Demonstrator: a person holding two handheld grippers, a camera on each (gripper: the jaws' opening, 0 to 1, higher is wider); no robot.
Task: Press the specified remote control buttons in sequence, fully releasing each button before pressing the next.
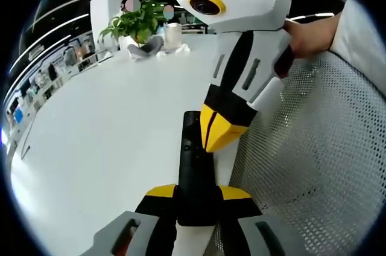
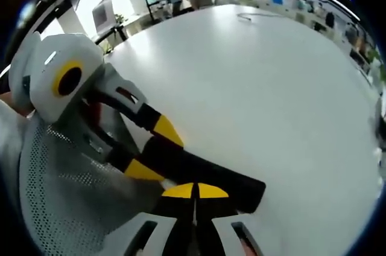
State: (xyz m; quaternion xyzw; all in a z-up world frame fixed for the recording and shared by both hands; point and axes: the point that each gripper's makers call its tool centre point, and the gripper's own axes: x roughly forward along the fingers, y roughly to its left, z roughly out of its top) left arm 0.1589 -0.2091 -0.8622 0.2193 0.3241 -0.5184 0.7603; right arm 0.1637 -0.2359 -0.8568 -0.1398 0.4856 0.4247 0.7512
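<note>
Black and slim, the remote control (image 1: 192,165) lies lengthwise between the jaws of the left gripper (image 1: 198,194), whose yellow-tipped fingers (image 1: 161,192) close against both of its sides and hold its near end. The rest of the remote runs forward from those tips over the white table (image 1: 102,147). In the left gripper view, the right gripper (image 1: 226,128) comes in from above and to the right; its yellow tips come down onto the remote's top face just ahead of the left fingers, and appear to touch it. A hand (image 1: 307,35) holds that gripper's white body, and a white mesh surface (image 1: 313,159) lies to the right of the fingers.

In the right gripper view, the right gripper's (image 2: 195,192) own two yellow tips sit pressed together with no gap between them, resting against the remote (image 2: 199,168), which stretches across just beyond them. The left gripper (image 2: 148,147) reaches in from the left, one yellow finger (image 2: 167,129) on each side of the remote. Far beyond the left fingers stands a potted green plant (image 1: 136,23).
</note>
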